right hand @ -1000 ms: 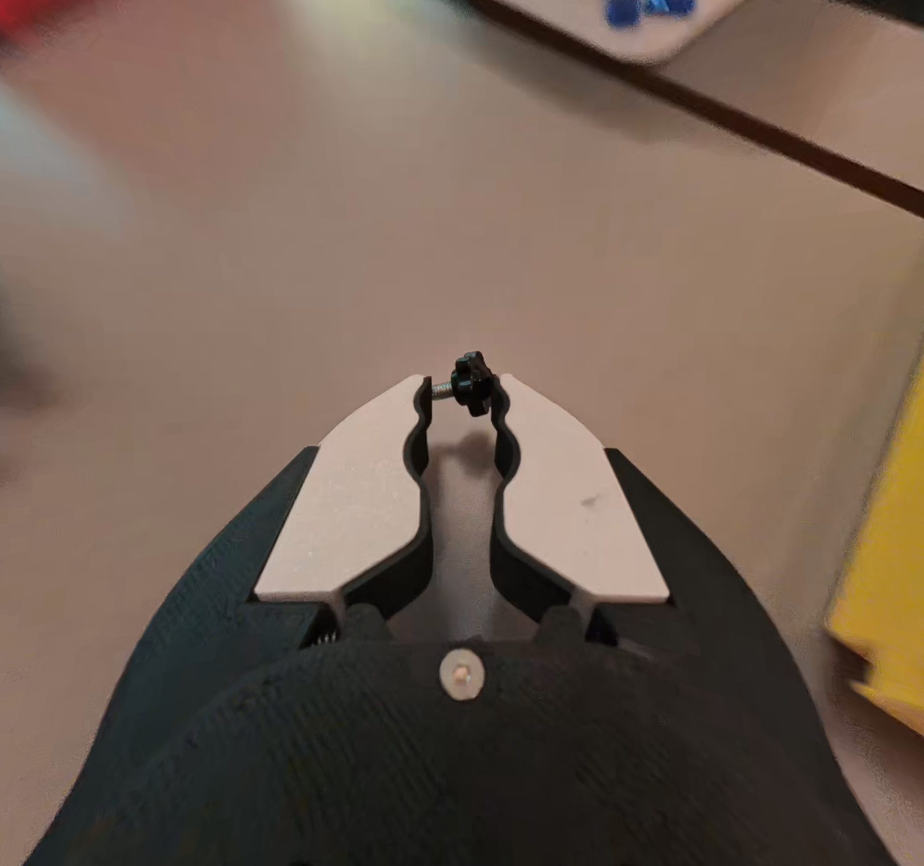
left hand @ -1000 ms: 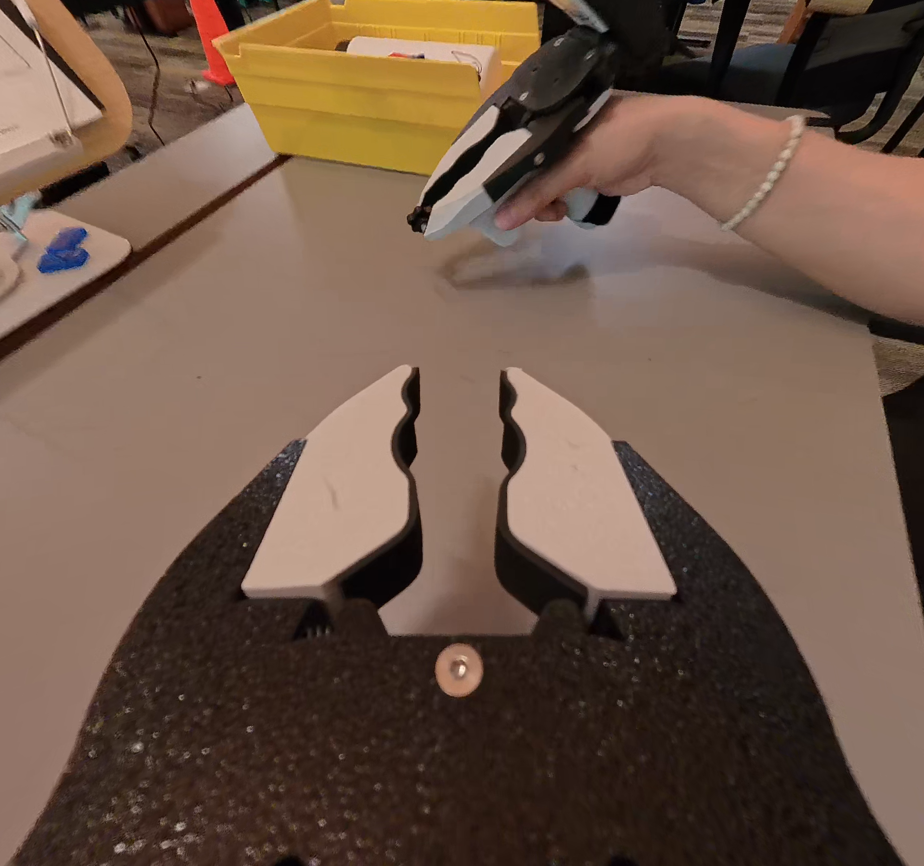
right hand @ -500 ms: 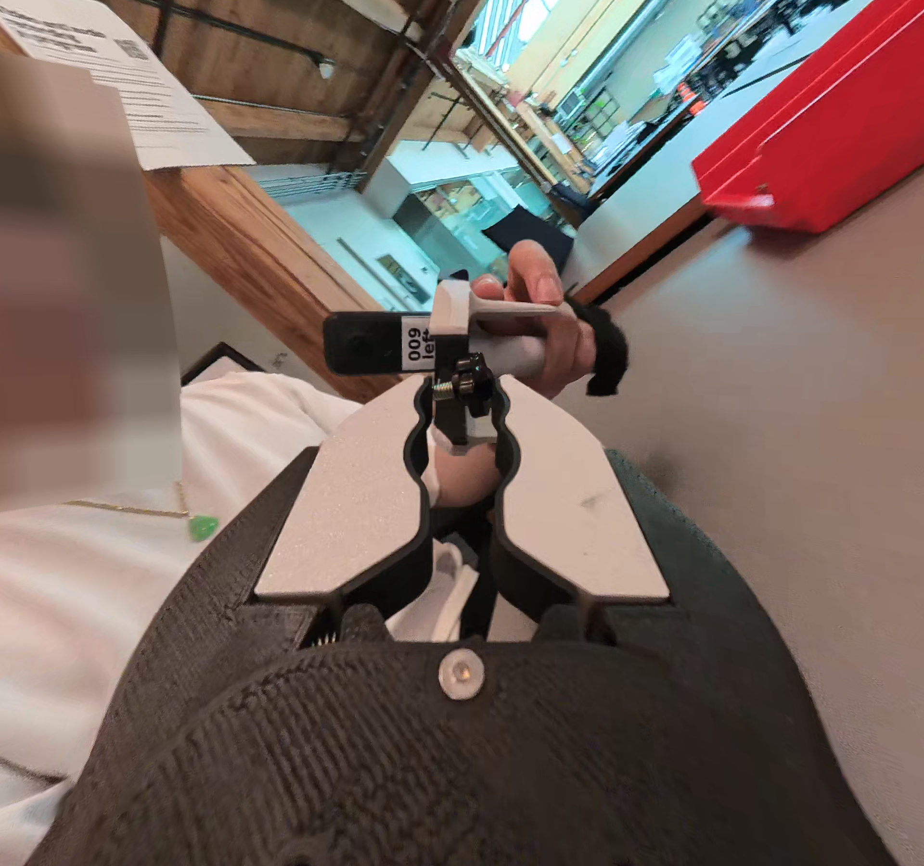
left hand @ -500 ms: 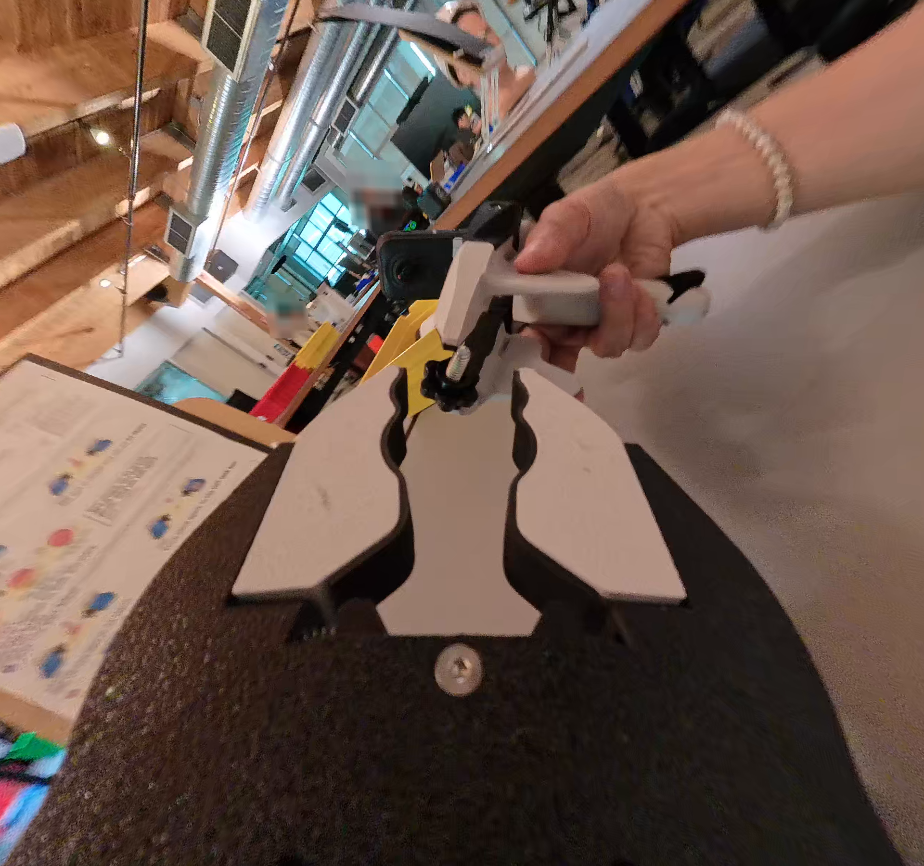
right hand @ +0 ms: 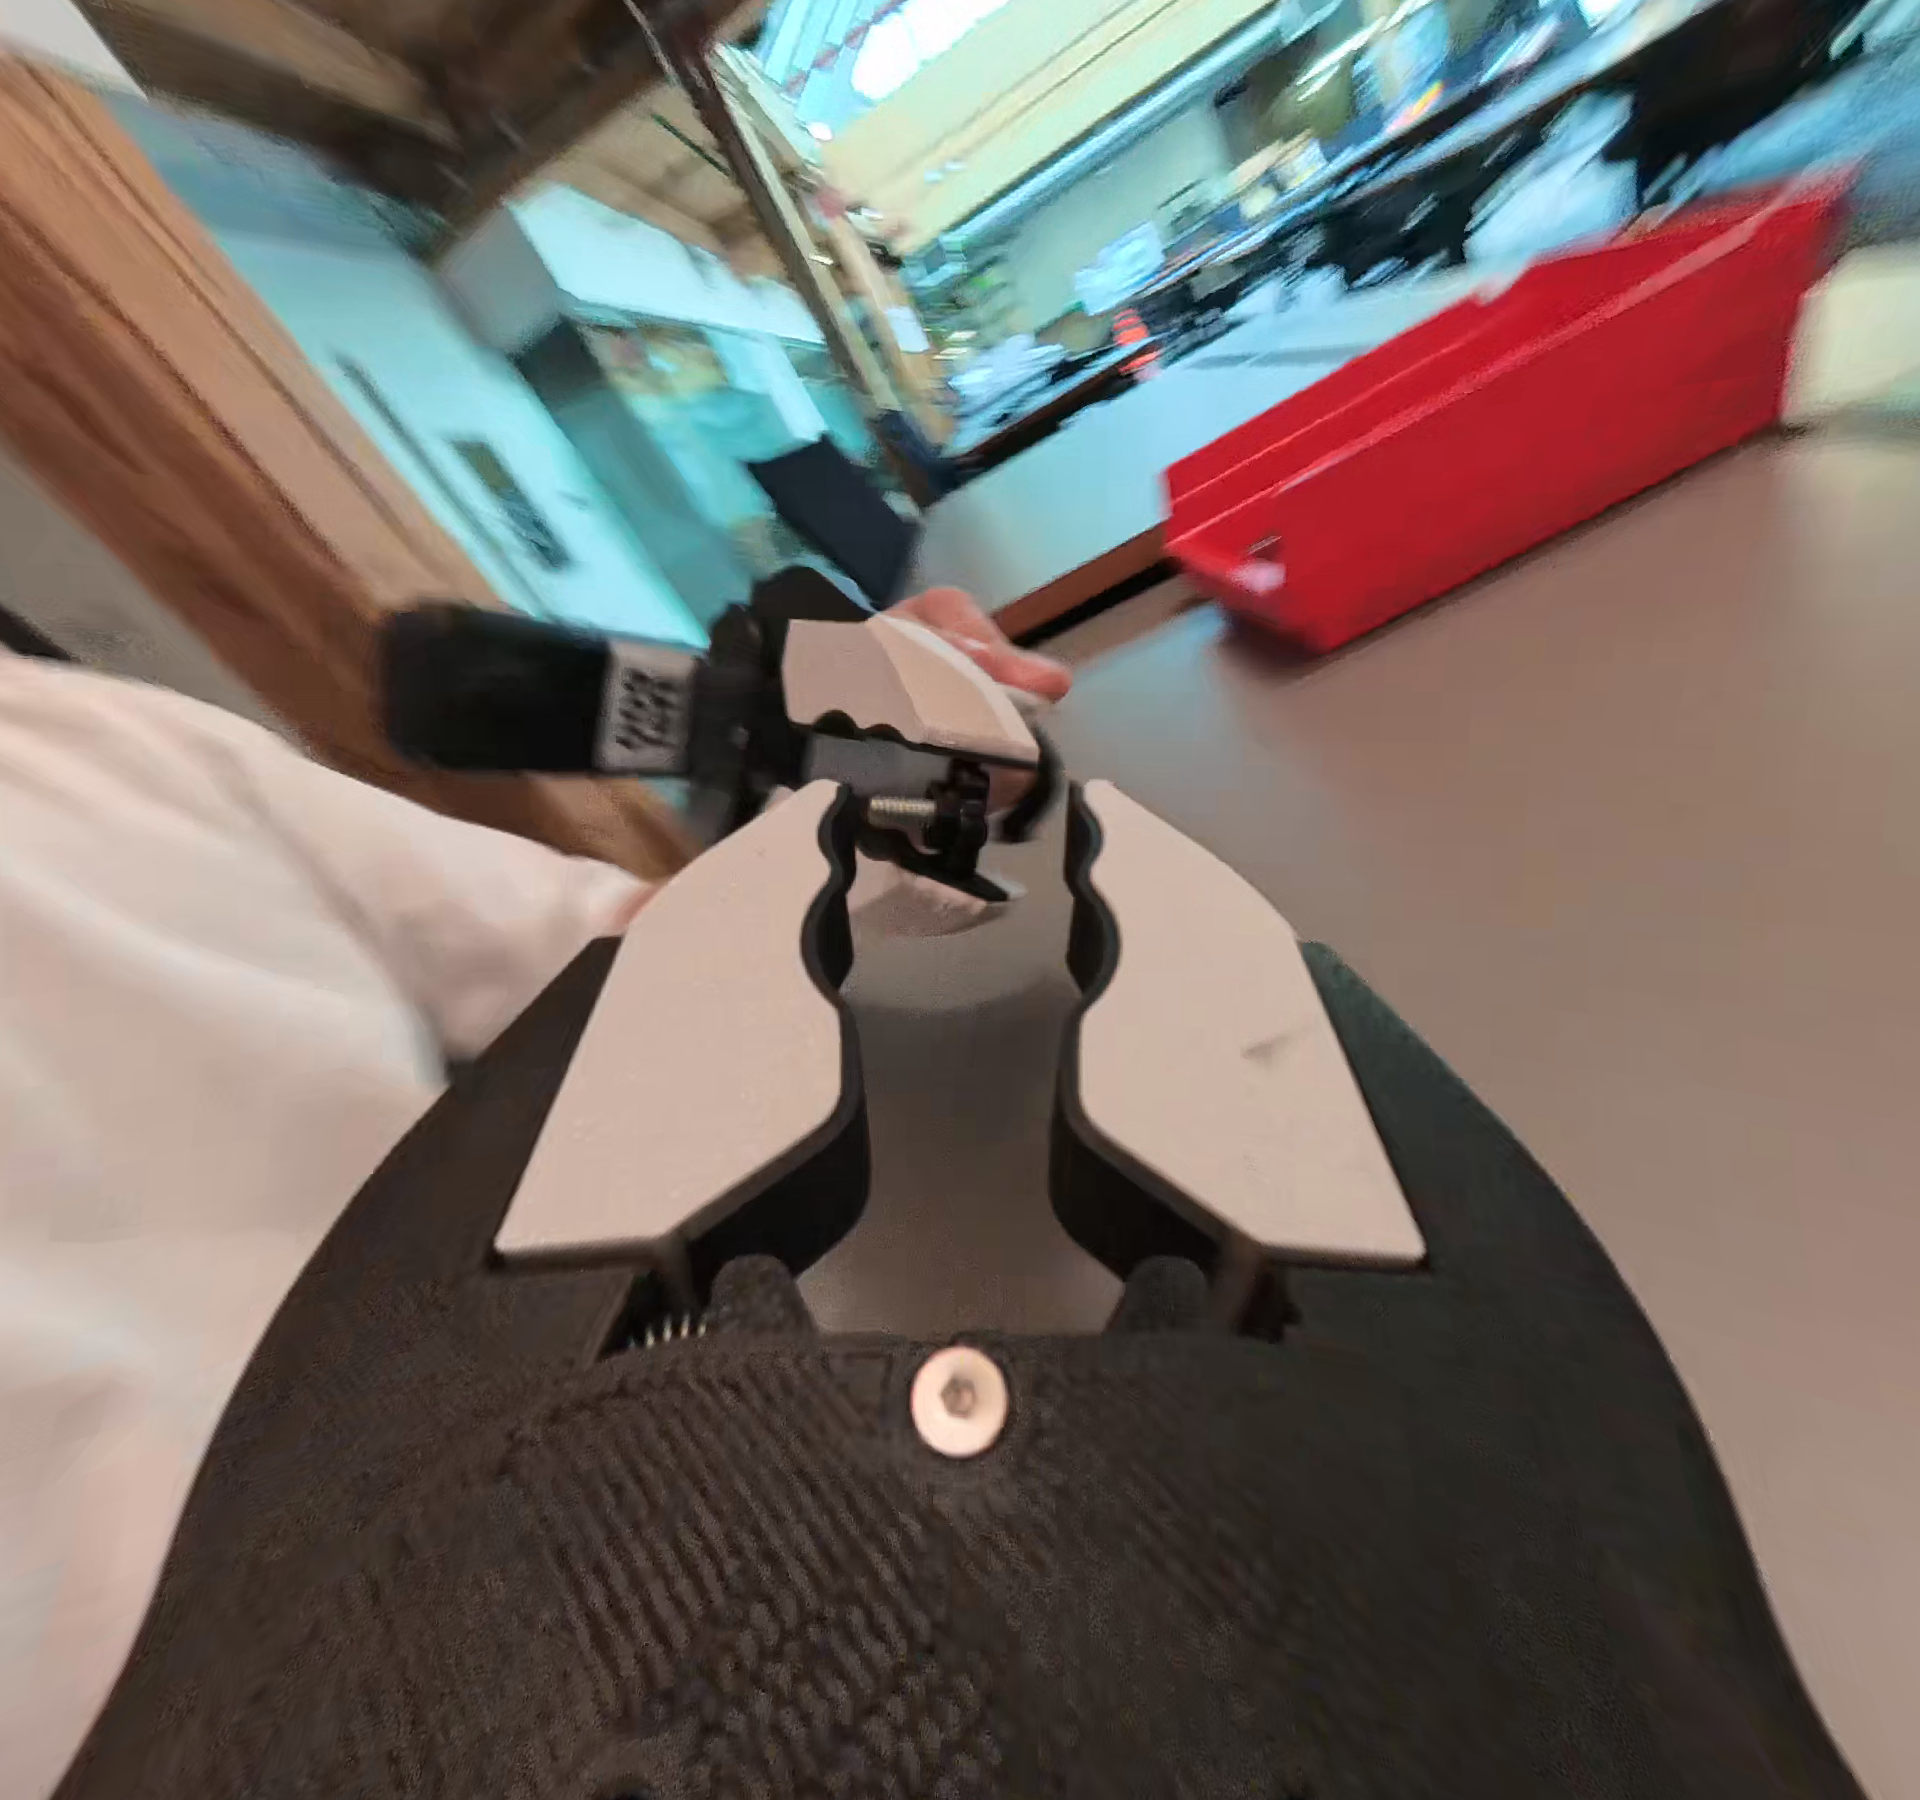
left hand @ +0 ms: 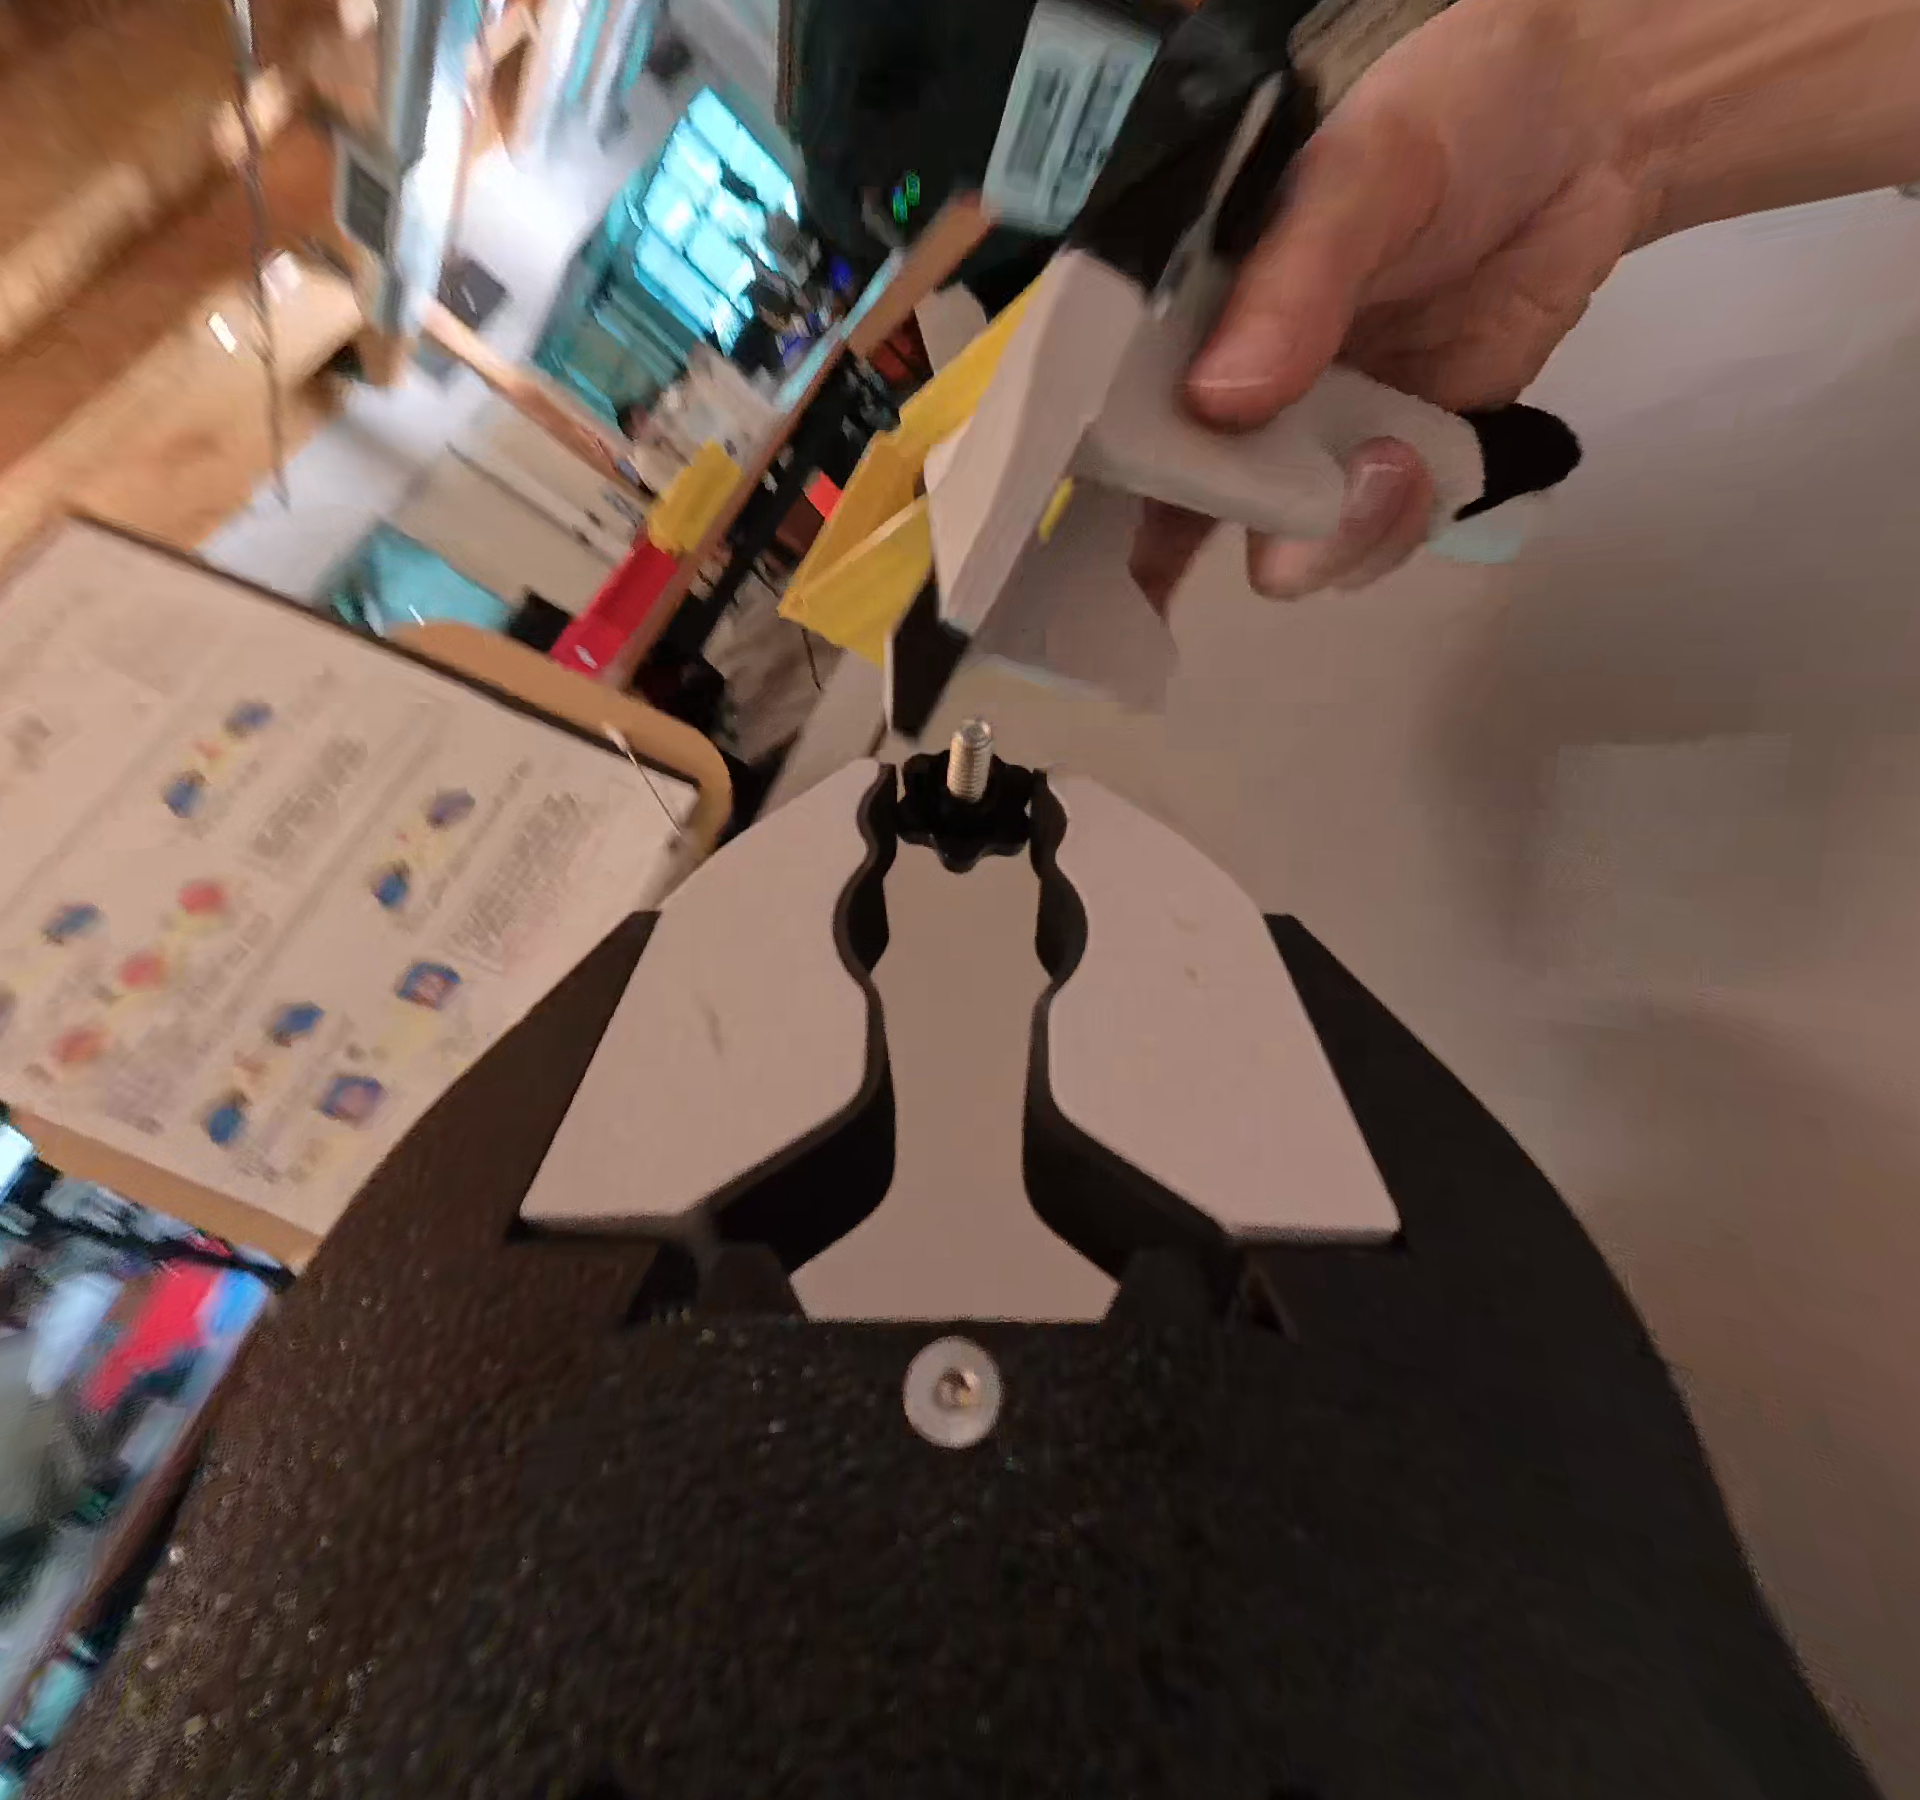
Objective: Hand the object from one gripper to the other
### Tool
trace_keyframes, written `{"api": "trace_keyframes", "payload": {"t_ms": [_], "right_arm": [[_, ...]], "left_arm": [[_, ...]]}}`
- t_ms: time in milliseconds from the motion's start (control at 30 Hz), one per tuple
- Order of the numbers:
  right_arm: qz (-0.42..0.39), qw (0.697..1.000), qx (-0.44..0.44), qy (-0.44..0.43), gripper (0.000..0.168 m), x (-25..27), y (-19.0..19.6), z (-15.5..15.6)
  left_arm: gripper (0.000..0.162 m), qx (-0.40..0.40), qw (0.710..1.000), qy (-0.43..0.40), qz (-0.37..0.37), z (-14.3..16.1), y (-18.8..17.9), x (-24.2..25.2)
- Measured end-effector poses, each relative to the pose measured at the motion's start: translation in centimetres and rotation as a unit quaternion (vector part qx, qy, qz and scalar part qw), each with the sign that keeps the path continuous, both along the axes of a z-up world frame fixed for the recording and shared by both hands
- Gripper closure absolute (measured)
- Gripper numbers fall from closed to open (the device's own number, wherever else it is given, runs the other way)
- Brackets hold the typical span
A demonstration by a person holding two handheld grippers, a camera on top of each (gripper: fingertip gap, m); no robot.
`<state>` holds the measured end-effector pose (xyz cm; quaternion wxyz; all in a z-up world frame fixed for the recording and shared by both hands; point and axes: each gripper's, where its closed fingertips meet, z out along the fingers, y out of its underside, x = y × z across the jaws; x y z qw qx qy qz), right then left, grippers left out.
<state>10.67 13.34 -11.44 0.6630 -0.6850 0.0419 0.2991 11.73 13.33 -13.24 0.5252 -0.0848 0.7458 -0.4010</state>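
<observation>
A small black knob with a silver threaded screw (left hand: 961, 810) sits between the tips of my left gripper (left hand: 961, 805), which is shut on it, screw pointing away. My right gripper (left hand: 925, 680), held by a hand (left hand: 1403, 244), is just beyond the screw tip and does not touch it. In the right wrist view my right gripper (right hand: 961, 800) is open with a wide gap. The left gripper (right hand: 987, 820) crosses in front of it, holding the knob (right hand: 951, 820) with the screw pointing left. Both grippers are above the grey table (left hand: 1610, 1023).
A red bin (right hand: 1507, 462) stands on the table beyond the grippers. A yellow bin (left hand: 883, 545) shows behind the right gripper. A printed sheet on a wooden board (left hand: 260, 867) is at the left. A person's white sleeve (right hand: 208, 919) is close on the left.
The knob screw was in my right gripper; now my left gripper has shut on it. The right gripper has opened and let go, and has drawn back slightly.
</observation>
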Motion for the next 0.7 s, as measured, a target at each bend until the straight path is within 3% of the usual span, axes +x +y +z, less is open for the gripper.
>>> {"api": "trace_keyframes", "payload": {"t_ms": [67,133,200,300,433,533,633,700], "right_arm": [[-0.059,0.987,0.023,-0.150,0.135,0.5,-0.5,0.5],[-0.059,0.958,0.045,-0.277,0.139,-0.8,-0.8,0.8],[-0.046,0.941,0.037,-0.334,0.139,-2.0,-0.5,0.3],[-0.067,0.931,0.017,-0.360,0.149,-1.7,0.4,-0.3],[-0.059,0.938,0.015,-0.341,0.168,-1.7,0.5,-0.6],[-0.059,0.939,0.009,-0.340,0.168,-1.5,0.5,-0.9],[-0.063,0.931,0.001,-0.359,0.150,-1.3,0.4,-1.3],[-0.064,0.933,-0.002,-0.355,0.163,-1.1,0.4,-1.4]], "left_arm": [[0.138,-0.035,0.997,0.070,0.022,-0.6,0.6,0.5],[0.138,-0.083,0.987,0.138,0.017,-1.0,0.4,0.4],[0.138,-0.124,0.975,0.183,0.005,-1.2,-0.1,0.2],[0.138,-0.134,0.969,0.207,-0.032,-1.4,-1.1,-0.5],[0.138,-0.124,0.969,0.210,-0.028,-1.8,-1.1,-0.5],[0.138,-0.123,0.968,0.215,-0.025,-2.2,-1.1,-0.4],[0.138,-0.135,0.966,0.217,-0.025,-2.1,-1.0,-0.2],[0.138,-0.137,0.966,0.218,-0.023,-2.2,-0.8,-0.2]]}}
